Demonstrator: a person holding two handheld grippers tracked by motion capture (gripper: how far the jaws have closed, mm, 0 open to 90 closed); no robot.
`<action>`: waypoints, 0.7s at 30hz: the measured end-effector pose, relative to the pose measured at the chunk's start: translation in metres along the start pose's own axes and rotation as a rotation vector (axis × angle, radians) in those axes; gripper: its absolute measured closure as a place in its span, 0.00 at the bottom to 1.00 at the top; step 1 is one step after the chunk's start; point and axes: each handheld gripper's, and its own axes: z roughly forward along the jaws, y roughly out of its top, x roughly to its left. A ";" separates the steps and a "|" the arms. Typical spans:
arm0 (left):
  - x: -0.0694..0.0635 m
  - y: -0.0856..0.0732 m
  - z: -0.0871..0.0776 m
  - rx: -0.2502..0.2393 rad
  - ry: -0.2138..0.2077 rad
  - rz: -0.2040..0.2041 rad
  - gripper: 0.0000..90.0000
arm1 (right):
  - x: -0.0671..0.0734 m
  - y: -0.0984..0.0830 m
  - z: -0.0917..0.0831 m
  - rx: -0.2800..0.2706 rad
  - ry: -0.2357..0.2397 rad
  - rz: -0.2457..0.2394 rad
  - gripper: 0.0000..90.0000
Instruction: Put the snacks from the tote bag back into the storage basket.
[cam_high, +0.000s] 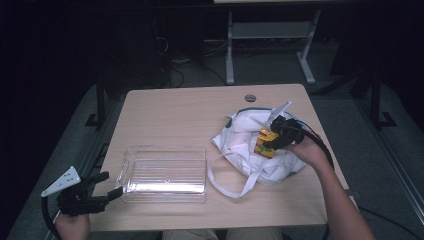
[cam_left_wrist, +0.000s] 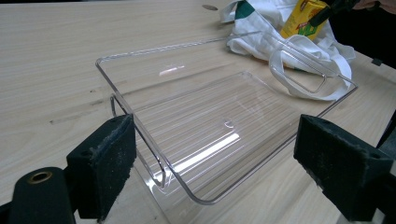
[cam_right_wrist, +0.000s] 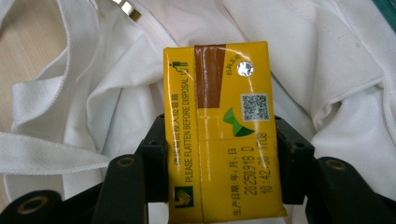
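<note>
A yellow drink carton sits between the black jaws of my right gripper, which is shut on its two long sides. In the high view the right gripper holds the carton over a crumpled white cloth bag at the right of the table. My left gripper stands open at the table's near left corner, its pads either side of the near end of a clear plastic tray, not pressing it. The carton shows far off in the left gripper view.
The clear tray lies near the front edge of the wooden table. The bag's white strap loops out beside the tray. A round cable hole is at the far edge. Dark floor and a white desk frame lie beyond.
</note>
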 end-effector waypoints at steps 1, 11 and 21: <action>0.000 0.000 0.000 0.000 0.000 0.000 0.14 | 0.000 0.000 0.000 0.000 0.000 0.000 0.55; 0.000 0.000 0.000 -0.001 -0.001 -0.005 0.14 | -0.001 0.005 -0.002 0.019 0.012 -0.001 0.57; 0.001 0.000 -0.001 -0.005 -0.003 -0.006 0.14 | -0.002 0.011 -0.013 -0.007 0.013 0.005 0.57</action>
